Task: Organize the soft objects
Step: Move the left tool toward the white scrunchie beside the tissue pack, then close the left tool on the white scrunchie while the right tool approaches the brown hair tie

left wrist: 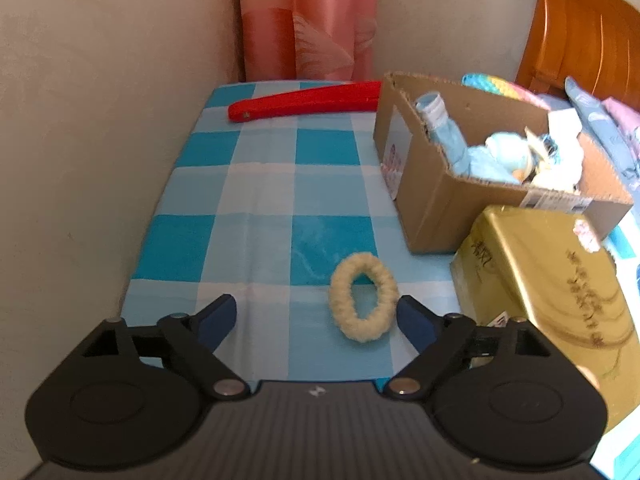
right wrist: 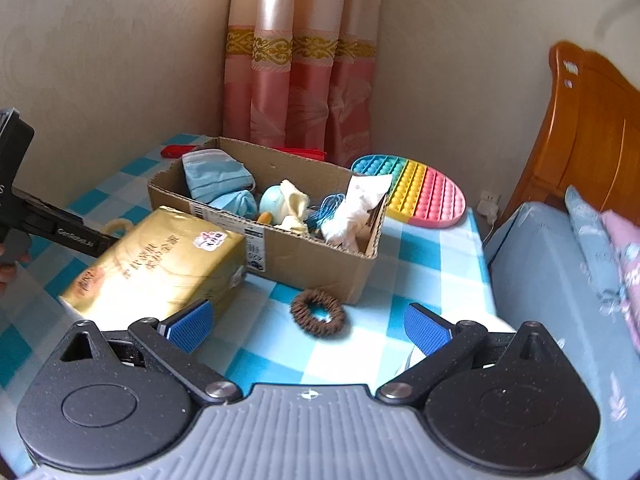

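I am working in a corner of cream walls with a pink curtain (left wrist: 308, 24) hanging at the back, over a surface (left wrist: 256, 184) covered in blue-and-white checks. Its left edge runs close along the wall in the left wrist view, and the widest bare stretch of checks lies on that side. A red flat object (left wrist: 304, 102) lies across the far edge. My left gripper (left wrist: 316, 322) has its jaws spread wide and empty; the cream scrunchie (left wrist: 363, 297) lies flat on the checks just inside the right jaw, and I cannot tell whether they touch. To the right of it a gold packet (left wrist: 536, 280) sits against the front of the cardboard box (left wrist: 448, 200), leaving only a narrow lane between scrunchie and packet. The box is open-topped and holds a blue face mask (right wrist: 216, 178), pale blue soft pieces and crumpled white material.

In the right wrist view, my right gripper (right wrist: 310, 326) also has its jaws wide apart, holding nothing. The brown scrunchie (right wrist: 318, 313) lies between them a little ahead, just in front of the box's near wall. The checks to its right are bare up to the surface's right edge. A rainbow pop-bubble mat (right wrist: 420, 192) rests behind the box at the far right corner. Past the edge lies a bed (right wrist: 560, 280) with pale blue bedding and a wooden headboard (right wrist: 592, 128).
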`<action>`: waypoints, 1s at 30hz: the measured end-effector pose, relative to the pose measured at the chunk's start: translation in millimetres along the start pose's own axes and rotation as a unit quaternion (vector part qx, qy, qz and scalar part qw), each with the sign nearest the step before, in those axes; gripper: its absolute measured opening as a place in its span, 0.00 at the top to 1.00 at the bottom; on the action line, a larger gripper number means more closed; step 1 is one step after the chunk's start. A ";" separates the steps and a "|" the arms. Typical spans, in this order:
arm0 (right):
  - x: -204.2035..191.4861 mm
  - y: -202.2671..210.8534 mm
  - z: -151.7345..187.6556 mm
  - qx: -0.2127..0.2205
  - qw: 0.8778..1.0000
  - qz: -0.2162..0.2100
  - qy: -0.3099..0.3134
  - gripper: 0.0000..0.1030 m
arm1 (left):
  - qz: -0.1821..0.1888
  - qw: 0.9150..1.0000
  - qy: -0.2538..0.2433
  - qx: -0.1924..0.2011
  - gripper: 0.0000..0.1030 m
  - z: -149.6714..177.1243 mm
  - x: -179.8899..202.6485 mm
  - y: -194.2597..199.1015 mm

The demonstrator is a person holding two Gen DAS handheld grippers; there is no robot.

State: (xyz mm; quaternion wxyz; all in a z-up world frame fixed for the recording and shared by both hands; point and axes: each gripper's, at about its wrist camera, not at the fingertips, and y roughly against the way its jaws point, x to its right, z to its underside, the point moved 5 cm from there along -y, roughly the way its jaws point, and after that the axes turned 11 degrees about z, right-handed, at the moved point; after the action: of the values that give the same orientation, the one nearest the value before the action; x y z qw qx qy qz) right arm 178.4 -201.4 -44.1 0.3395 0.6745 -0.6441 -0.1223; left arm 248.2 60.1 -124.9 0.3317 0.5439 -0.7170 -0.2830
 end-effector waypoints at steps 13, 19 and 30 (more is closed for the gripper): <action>-0.6 -21.1 -5.1 -0.005 1.000 0.003 0.025 0.03 | 0.007 0.999 -0.013 0.030 0.65 -2.6 6.4 1.4; -2.9 -31.8 -4.5 -0.016 0.999 0.000 0.040 0.18 | 0.013 0.999 -0.008 0.030 0.69 -1.7 12.1 3.8; -15.0 -61.7 -2.2 -0.045 0.997 -0.012 0.054 0.28 | 0.019 0.999 -0.007 0.035 0.69 -2.2 19.0 18.8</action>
State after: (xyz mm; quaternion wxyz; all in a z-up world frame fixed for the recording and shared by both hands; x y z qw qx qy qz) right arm 226.1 -190.2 -84.5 0.4024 0.6719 -0.6103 -0.1189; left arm 235.2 46.3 -105.9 0.3127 0.5393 -0.7390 -0.2554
